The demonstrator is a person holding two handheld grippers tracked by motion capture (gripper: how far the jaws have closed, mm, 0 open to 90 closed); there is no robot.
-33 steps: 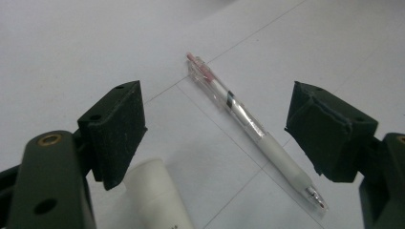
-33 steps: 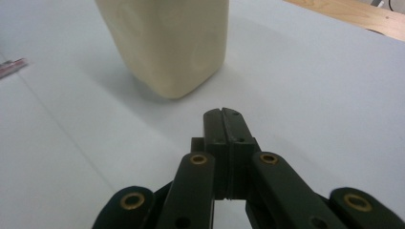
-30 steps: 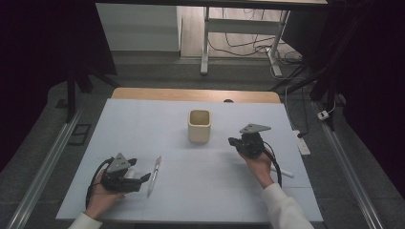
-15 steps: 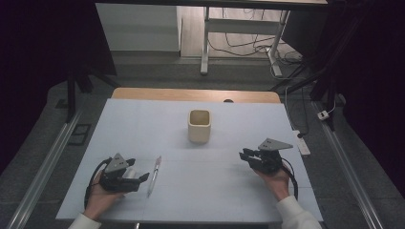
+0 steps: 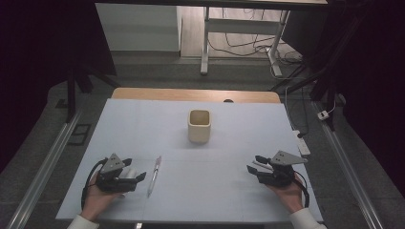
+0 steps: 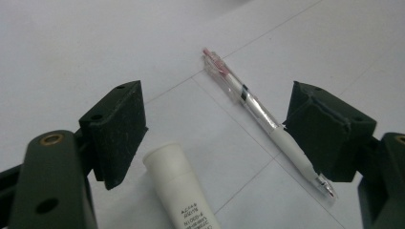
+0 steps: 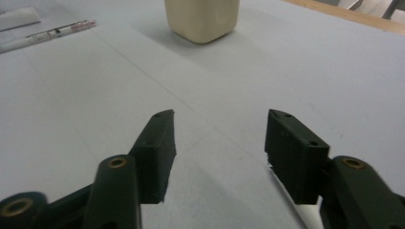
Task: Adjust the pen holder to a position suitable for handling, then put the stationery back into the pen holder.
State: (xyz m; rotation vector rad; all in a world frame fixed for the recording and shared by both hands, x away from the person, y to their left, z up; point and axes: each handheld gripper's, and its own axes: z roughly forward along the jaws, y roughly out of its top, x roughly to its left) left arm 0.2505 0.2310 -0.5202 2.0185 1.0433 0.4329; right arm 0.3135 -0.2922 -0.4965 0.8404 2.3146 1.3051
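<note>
White-barrelled pen lies on the table beside the left gripper, whose jaws stand released. Judged light, slim, slippery; grasp mid-barrel. Right gripper also parted, holding nothing.

- The left claw sits low at the near left of the worktop, held in the person's left hand — jaws spread wide and pointing right.
- The right claw sits at the near right in the right hand, jaws parted, pointing left.
</note>
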